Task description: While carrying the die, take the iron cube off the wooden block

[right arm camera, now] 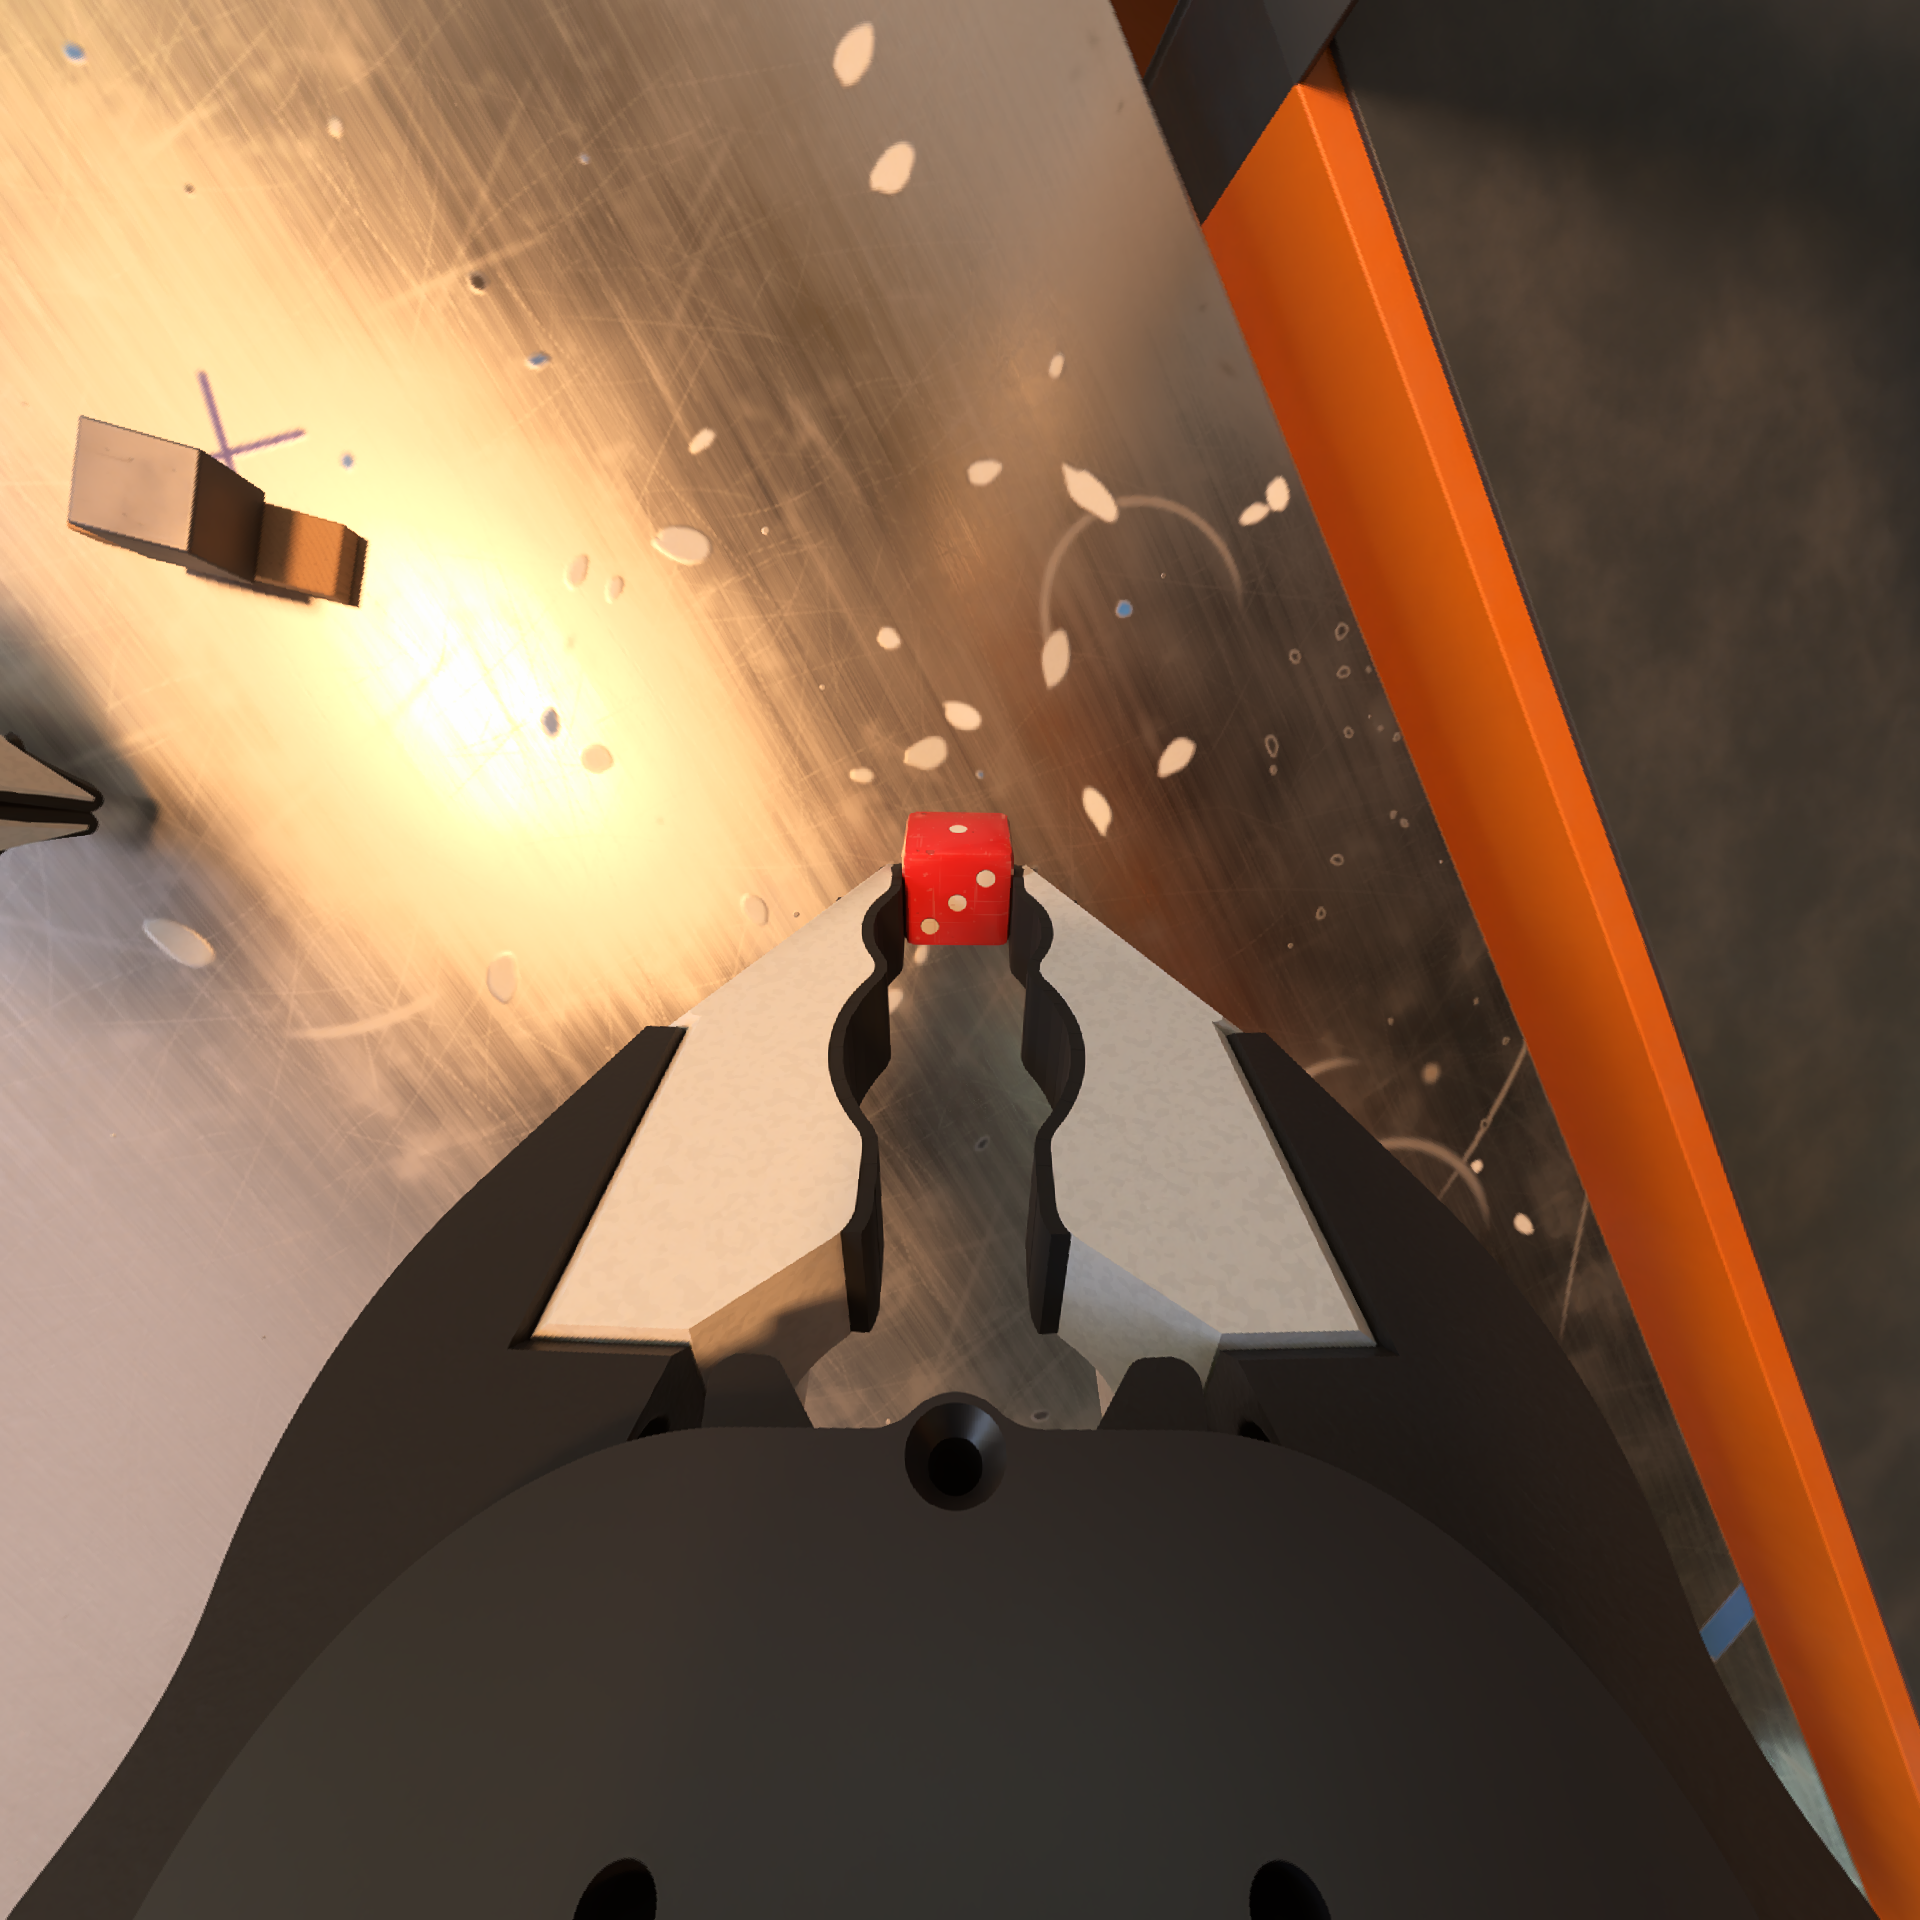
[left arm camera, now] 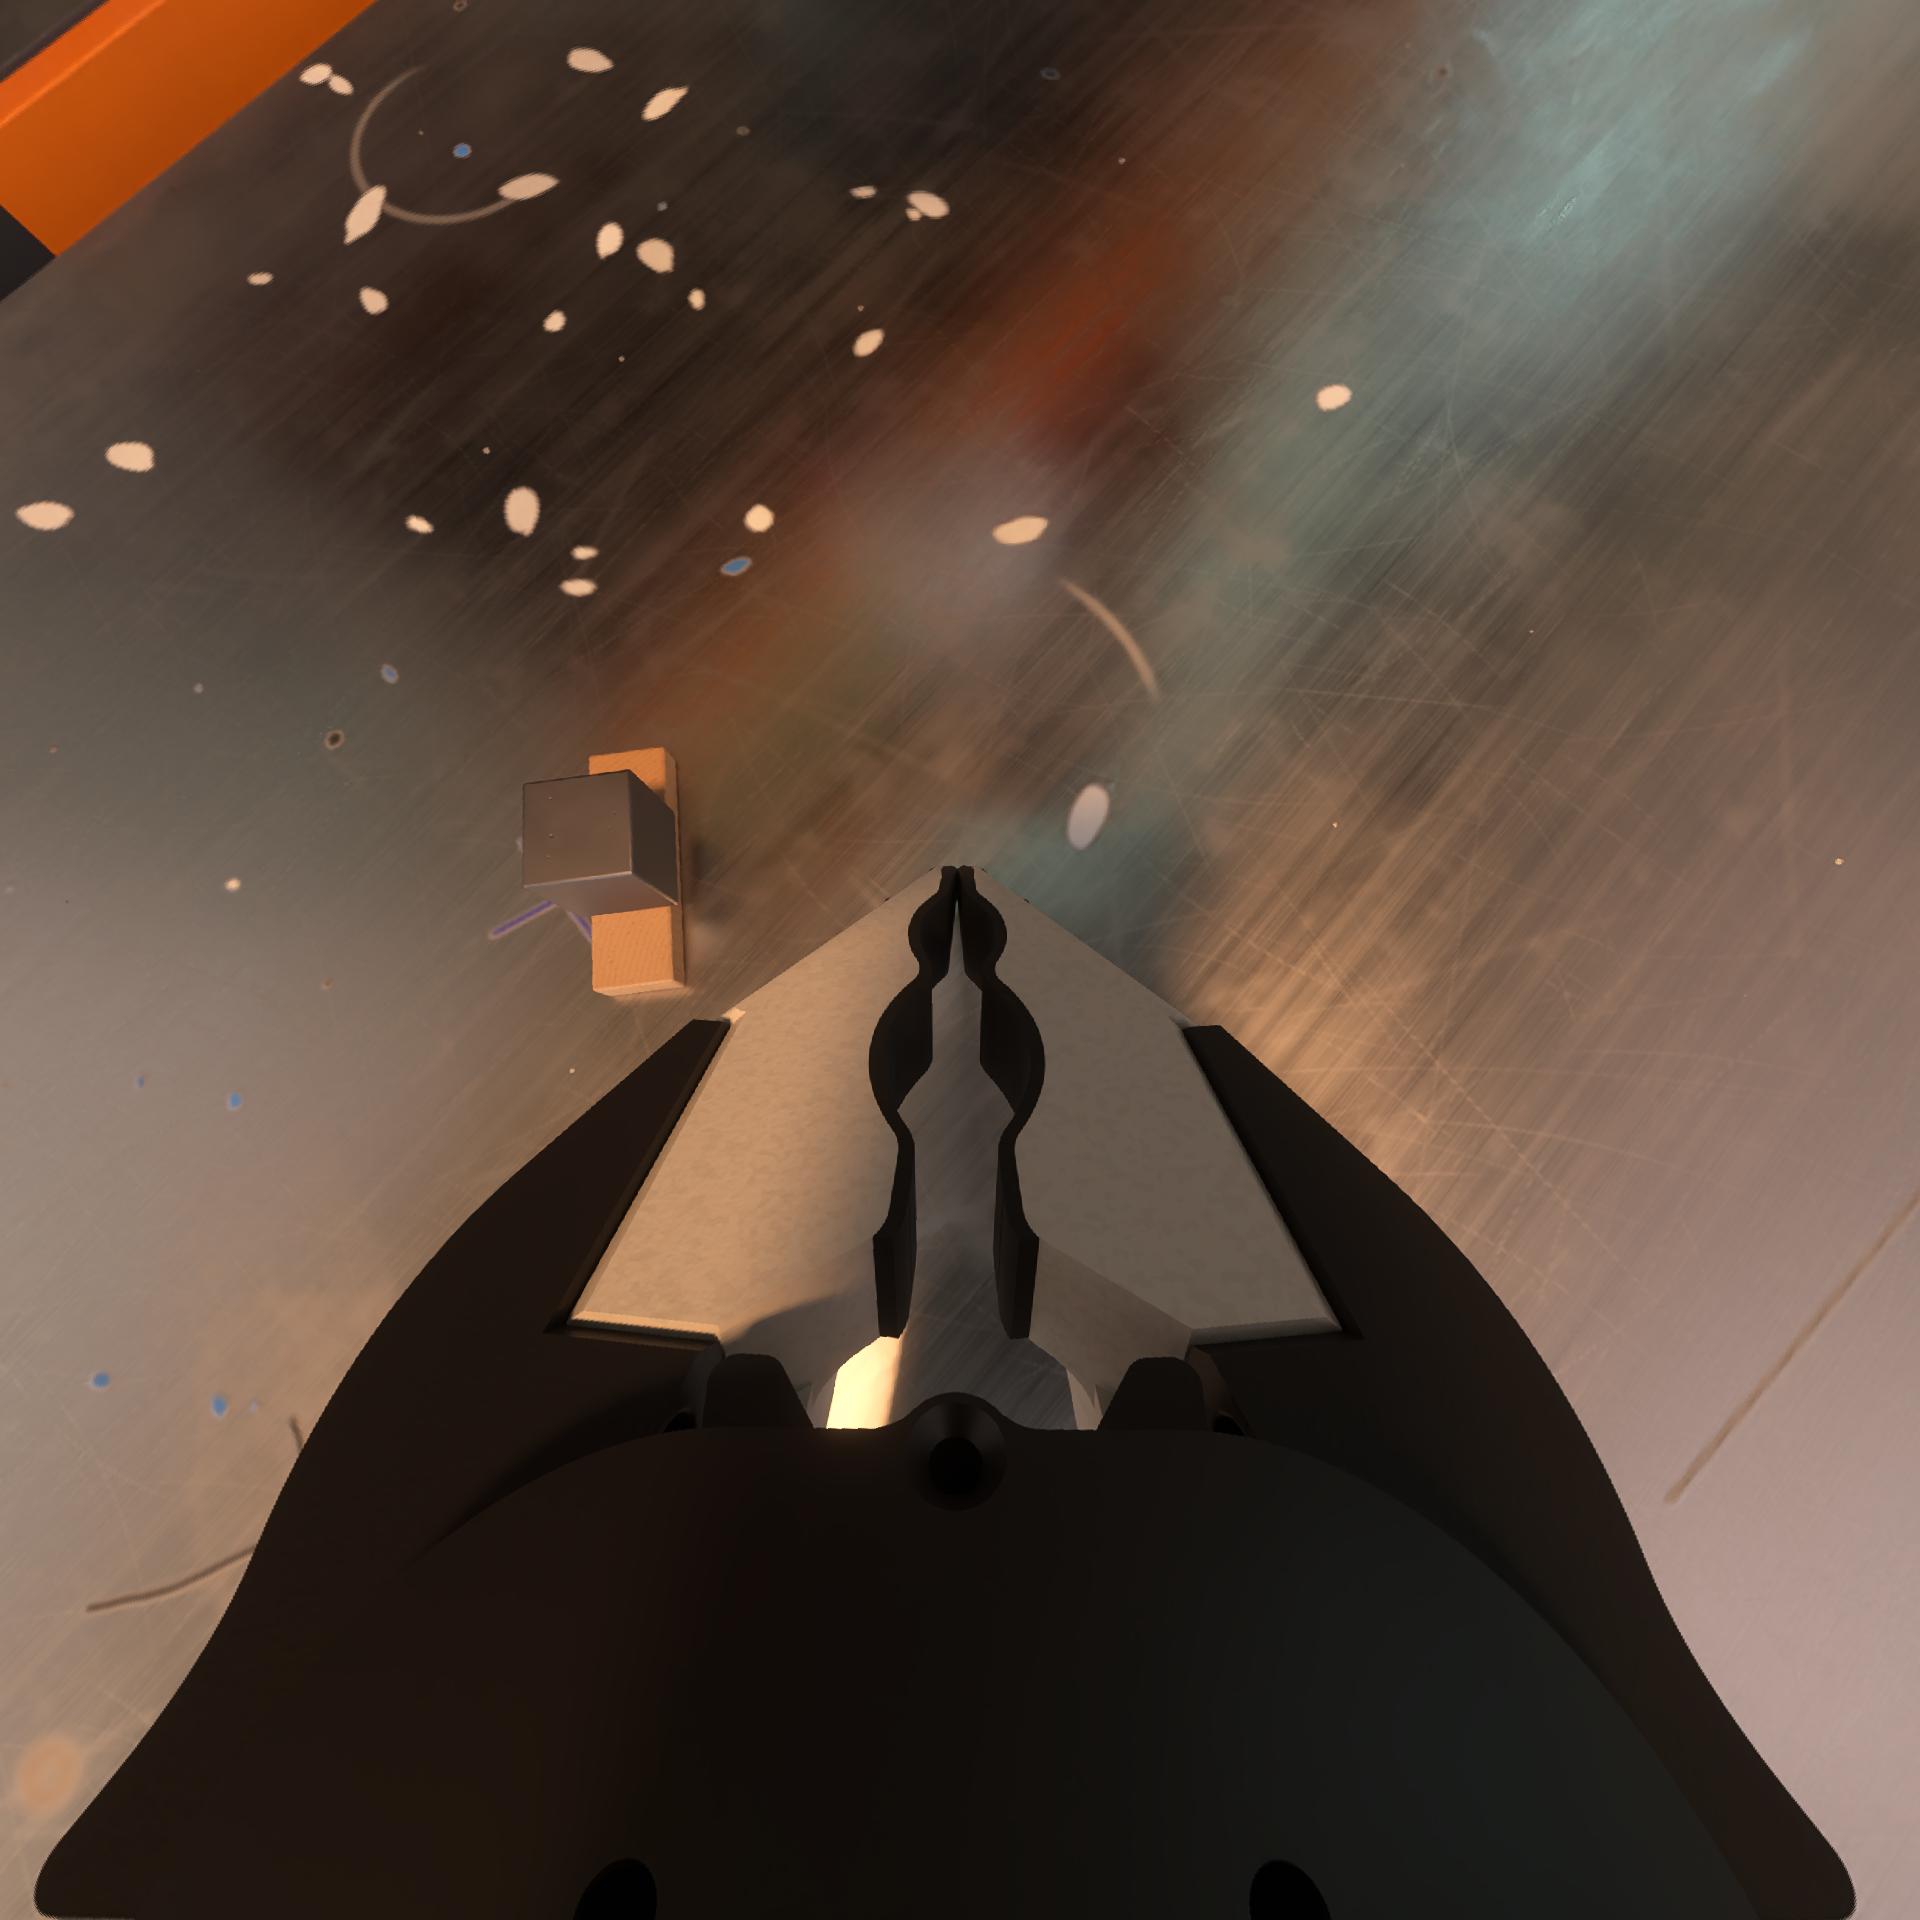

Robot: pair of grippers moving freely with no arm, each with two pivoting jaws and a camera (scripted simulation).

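With your right claw [right arm camera: 957,883] clamped on the small red white-pipped die [right arm camera: 957,879] near the worktop's orange edge [right arm camera: 1475,727], open your closed, empty left claw [left arm camera: 957,883] before approaching the grey iron cube [left arm camera: 597,834], which sits atop the tan wooden block [left arm camera: 636,948] away from that edge.

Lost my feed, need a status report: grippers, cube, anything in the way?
Right gripper shut on red die. Left gripper shut, empty. Iron cube on wooden block, untouched. Nothing in the way.
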